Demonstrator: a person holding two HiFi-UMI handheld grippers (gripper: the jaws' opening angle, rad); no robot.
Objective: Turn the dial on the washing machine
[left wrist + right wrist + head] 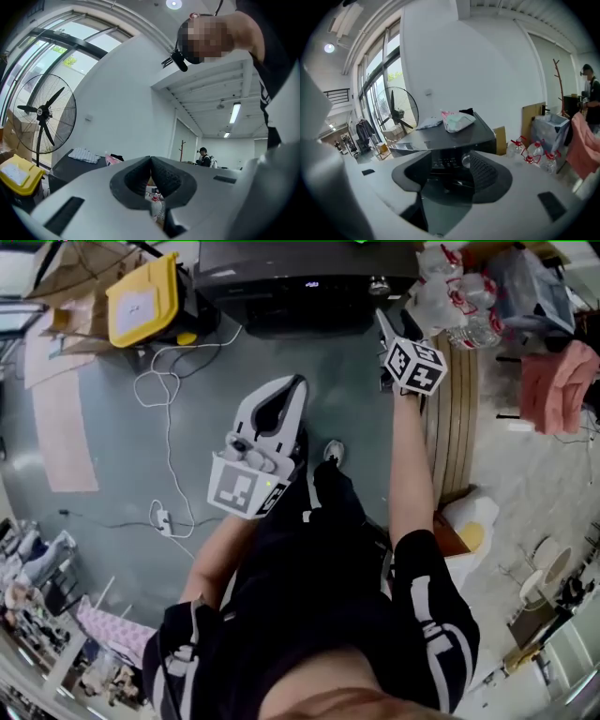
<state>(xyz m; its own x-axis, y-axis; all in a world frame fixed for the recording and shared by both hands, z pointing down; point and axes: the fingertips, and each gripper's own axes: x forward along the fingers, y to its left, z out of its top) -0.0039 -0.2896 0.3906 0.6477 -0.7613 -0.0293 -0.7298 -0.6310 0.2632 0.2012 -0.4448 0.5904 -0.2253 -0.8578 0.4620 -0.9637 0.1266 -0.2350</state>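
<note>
The dark washing machine [300,282] stands at the top of the head view, its silver dial [379,285] on the front panel at the right. My right gripper [392,322] reaches up toward that panel, just short of the dial. In the right gripper view the jaws of the right gripper [449,161] stand open, with the control panel and the dial [466,161] showing between them, close to the right pad, nothing gripped. My left gripper [296,388] hangs over the floor, away from the machine; the left gripper [151,160] has its pad tips together and holds nothing.
A yellow box [142,298] and a white cable [167,418] lie left of the machine. Water bottles [459,296], a wooden board [453,418] and pink cloth [561,381] are to its right. A plastic bag [457,120] lies on the machine's lid. A standing fan [44,112] is nearby.
</note>
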